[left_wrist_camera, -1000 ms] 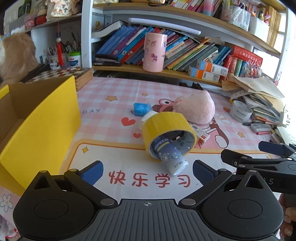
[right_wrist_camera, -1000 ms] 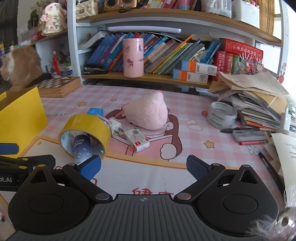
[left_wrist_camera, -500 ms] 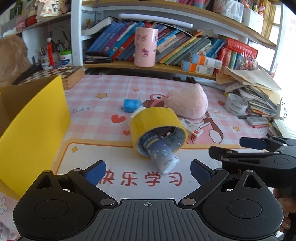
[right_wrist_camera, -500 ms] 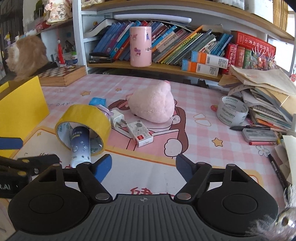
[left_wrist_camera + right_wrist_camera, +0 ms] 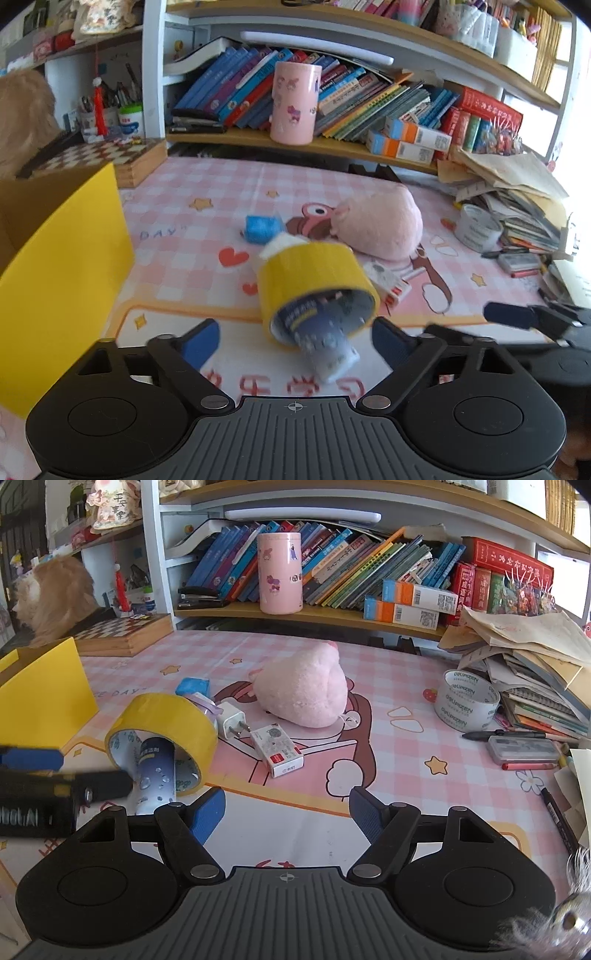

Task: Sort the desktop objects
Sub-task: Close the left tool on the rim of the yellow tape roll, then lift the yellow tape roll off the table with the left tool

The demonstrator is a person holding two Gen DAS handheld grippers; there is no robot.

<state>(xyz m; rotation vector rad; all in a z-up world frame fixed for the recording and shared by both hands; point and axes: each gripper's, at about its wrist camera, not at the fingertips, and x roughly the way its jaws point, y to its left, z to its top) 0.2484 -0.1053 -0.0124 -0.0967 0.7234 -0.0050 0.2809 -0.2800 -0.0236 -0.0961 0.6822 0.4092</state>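
A yellow tape roll (image 5: 314, 277) (image 5: 166, 720) lies on its side on the pink mat, with a dark blue bottle (image 5: 327, 350) (image 5: 157, 771) poking out of its core. My left gripper (image 5: 295, 339) straddles the bottle's near end. Its jaws are closing, and the blue pads stand clear of bottle and roll. My right gripper (image 5: 287, 812) hangs open over bare mat to the right of the roll, nothing between its fingers. A pink plush (image 5: 303, 686), a white charger plug (image 5: 232, 720), a small white box (image 5: 280, 749) and a blue packet (image 5: 262, 229) lie behind the roll.
An open yellow cardboard box (image 5: 55, 266) stands at the left. A clear tape roll (image 5: 467, 701), pens and a heap of papers and books (image 5: 535, 672) crowd the right edge. At the back are a chessboard box (image 5: 118, 635) and a shelf with books and a pink cup (image 5: 279, 572).
My left gripper has moved closer to the yellow roll, so the bottle now sits between its narrowing fingers. The right gripper's fingers have drawn in from their widest and tilted slightly.
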